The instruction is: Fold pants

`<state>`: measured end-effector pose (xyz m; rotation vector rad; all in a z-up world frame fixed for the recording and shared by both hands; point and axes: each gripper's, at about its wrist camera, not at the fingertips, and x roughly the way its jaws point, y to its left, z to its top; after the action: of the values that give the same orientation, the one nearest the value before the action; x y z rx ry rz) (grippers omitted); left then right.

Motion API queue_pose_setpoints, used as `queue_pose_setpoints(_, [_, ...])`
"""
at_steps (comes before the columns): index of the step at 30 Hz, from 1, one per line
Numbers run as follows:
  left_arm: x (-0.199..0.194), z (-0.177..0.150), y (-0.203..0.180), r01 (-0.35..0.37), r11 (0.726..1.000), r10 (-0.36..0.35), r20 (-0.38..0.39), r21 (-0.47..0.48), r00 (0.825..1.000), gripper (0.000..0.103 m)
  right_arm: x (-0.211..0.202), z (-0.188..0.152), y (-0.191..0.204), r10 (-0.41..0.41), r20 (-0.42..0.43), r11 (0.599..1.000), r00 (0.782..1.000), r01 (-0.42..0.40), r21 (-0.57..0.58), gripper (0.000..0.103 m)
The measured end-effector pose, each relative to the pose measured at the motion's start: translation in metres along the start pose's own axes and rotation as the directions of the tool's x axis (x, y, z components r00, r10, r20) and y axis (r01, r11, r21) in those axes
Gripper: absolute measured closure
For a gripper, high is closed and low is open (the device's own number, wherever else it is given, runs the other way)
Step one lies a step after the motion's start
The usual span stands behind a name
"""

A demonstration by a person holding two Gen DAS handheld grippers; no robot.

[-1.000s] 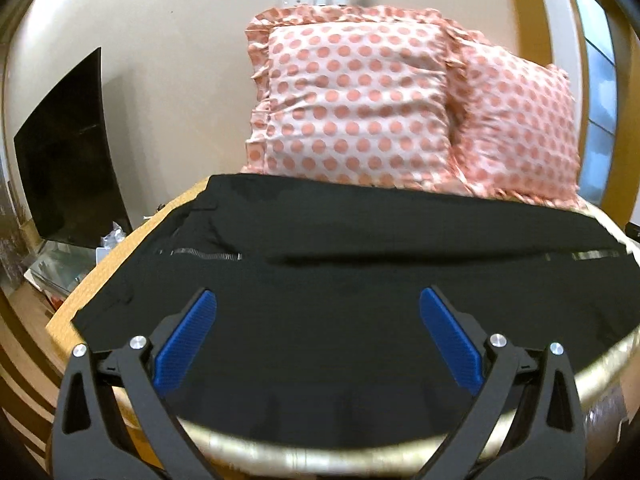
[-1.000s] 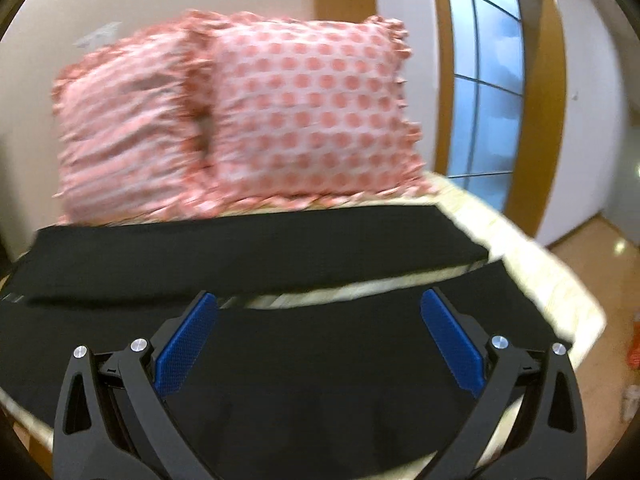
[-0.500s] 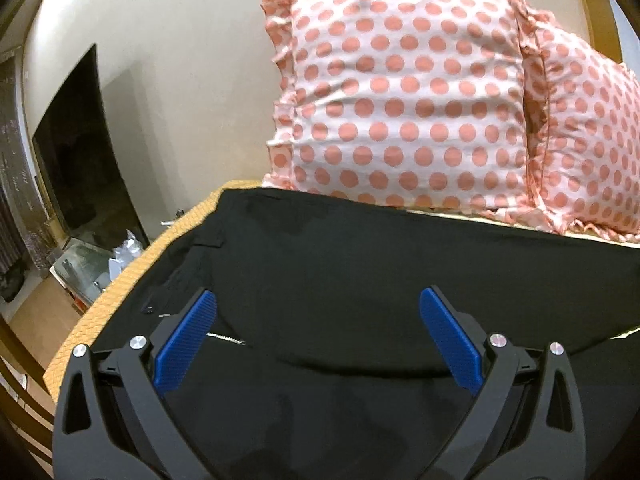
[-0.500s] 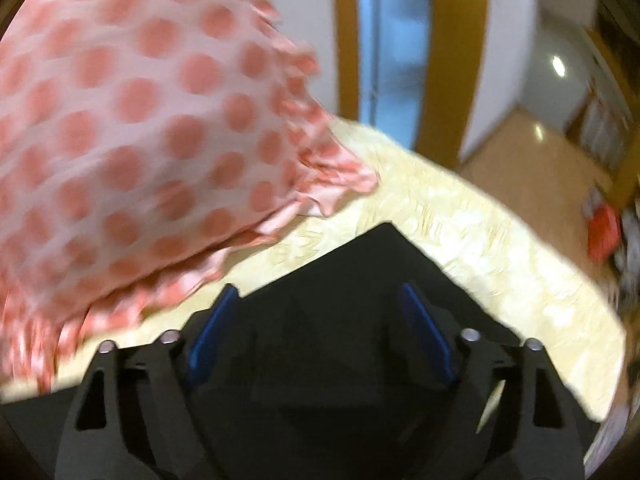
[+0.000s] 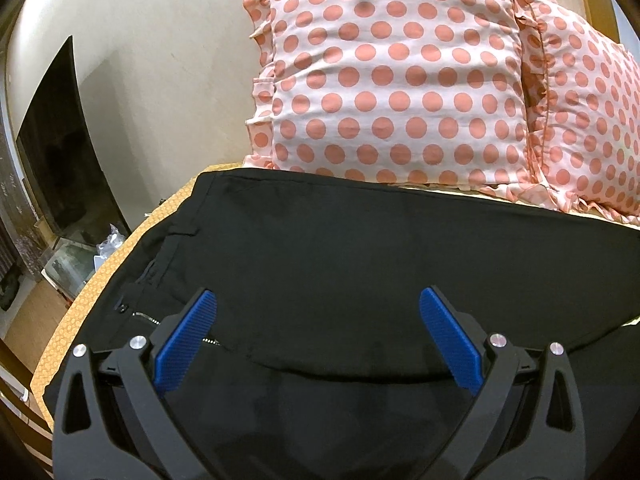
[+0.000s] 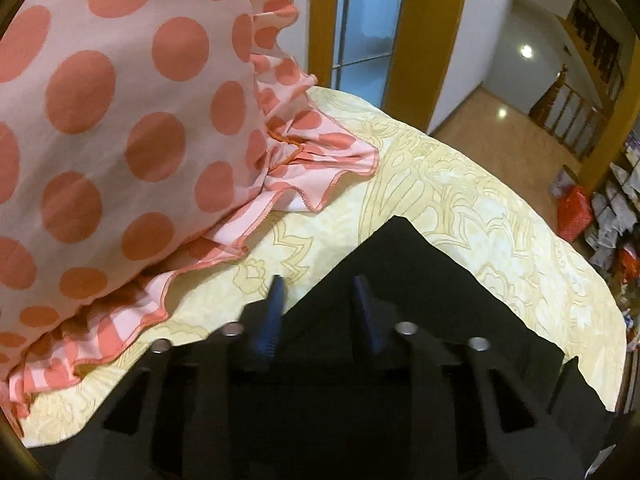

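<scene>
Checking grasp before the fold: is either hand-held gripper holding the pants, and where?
Left hand-held gripper is open, holding nothing. Right hand-held gripper is closing at the pants leg-end corner; a firm grip cannot be told.

My left wrist camera sits low over the black pants [image 5: 360,264], facing the polka-dot pillows [image 5: 392,76] and wall. My right wrist camera is closer, angled toward the window [image 6: 364,20]. Both share pants and pillows.

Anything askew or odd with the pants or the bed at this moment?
Nothing stands out. The black pants lie flat on the bed below the dotted pillows, zipper open near the waist. The left gripper is open above them; the right gripper is narrowed at the leg corner.
</scene>
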<state>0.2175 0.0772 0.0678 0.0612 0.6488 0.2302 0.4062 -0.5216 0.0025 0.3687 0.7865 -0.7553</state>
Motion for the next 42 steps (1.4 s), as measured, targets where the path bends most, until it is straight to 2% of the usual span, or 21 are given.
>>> queue_pose_setpoints(1, [0.0, -0.001, 0.0, 0.0, 1.0, 0.0, -0.001, 0.003, 1.0, 0.002, -0.003, -0.001, -0.005, 0.009, -0.001, 1.0, 1.0, -0.009, 0.007, 0.087])
queue_pose_setpoints(5, [0.0, -0.001, -0.001, -0.004, 1.0, 0.004, -0.001, 0.007, 1.0, 0.002, -0.006, -0.005, -0.03, 0.146, 0.005, 0.986, 0.989, -0.146, 0.076, 0.098])
queue_pose_setpoints(10, [-0.011, -0.004, 0.002, -0.002, 1.0, 0.002, 0.006, -0.001, 1.0, 0.002, -0.03, -0.017, -0.062, 0.272, 0.052, 0.953, 0.961, -0.276, 0.122, 0.1])
queue_pose_setpoints(12, [-0.016, -0.005, 0.005, 0.001, 1.0, -0.001, 0.014, -0.005, 1.0, 0.002, -0.045, -0.026, -0.077, 0.326, 0.086, 0.932, 0.941, -0.336, 0.138, 0.1])
queue_pose_setpoints(15, [-0.028, -0.008, 0.007, 0.007, 1.0, -0.007, 0.032, -0.01, 0.999, 0.002, -0.075, -0.045, -0.106, 0.407, 0.149, 0.893, 0.901, -0.427, 0.143, 0.1])
queue_pose_setpoints(20, [-0.039, -0.013, 0.006, 0.018, 1.0, -0.017, 0.043, -0.008, 0.999, 0.002, -0.139, -0.102, -0.154, 0.482, 0.232, 0.852, 0.845, -0.514, 0.103, 0.1])
queue_pose_setpoints(22, [-0.044, -0.014, 0.005, 0.02, 1.0, -0.02, 0.05, -0.005, 0.999, 0.002, -0.149, -0.125, -0.171, 0.495, 0.242, 0.842, 0.834, -0.53, 0.104, 0.1])
queue_pose_setpoints(26, [-0.049, -0.012, 0.007, 0.013, 1.0, -0.013, 0.057, -0.007, 0.998, 0.002, -0.147, -0.172, -0.201, 0.502, 0.221, 0.829, 0.836, -0.538, 0.15, 0.1])
queue_pose_setpoints(28, [-0.05, -0.01, 0.011, 0.016, 1.0, -0.015, 0.058, -0.017, 0.998, 0.002, -0.143, -0.187, -0.214, 0.524, 0.204, 0.808, 0.827, -0.559, 0.188, 0.1])
queue_pose_setpoints(32, [-0.055, -0.004, 0.022, -0.02, 0.999, 0.022, 0.077, -0.026, 0.997, 0.002, -0.129, -0.192, -0.219, 0.565, 0.188, 0.772, 0.804, -0.595, 0.223, 0.1])
queue_pose_setpoints(36, [-0.059, -0.005, 0.029, -0.088, 0.996, 0.087, 0.131, 0.0, 0.988, 0.002, -0.111, -0.191, -0.228, 0.619, 0.149, 0.698, 0.771, -0.627, 0.346, 0.097])
queue_pose_setpoints(38, [-0.057, -0.006, 0.032, -0.087, 0.996, 0.086, 0.128, 0.007, 0.988, 0.002, -0.103, -0.19, -0.23, 0.646, 0.139, 0.663, 0.75, -0.643, 0.383, 0.096])
queue_pose_setpoints(42, [-0.052, -0.005, 0.037, -0.056, 0.998, 0.057, 0.091, -0.014, 0.994, 0.002, -0.095, -0.19, -0.233, 0.673, 0.124, 0.627, 0.729, -0.652, 0.426, 0.096])
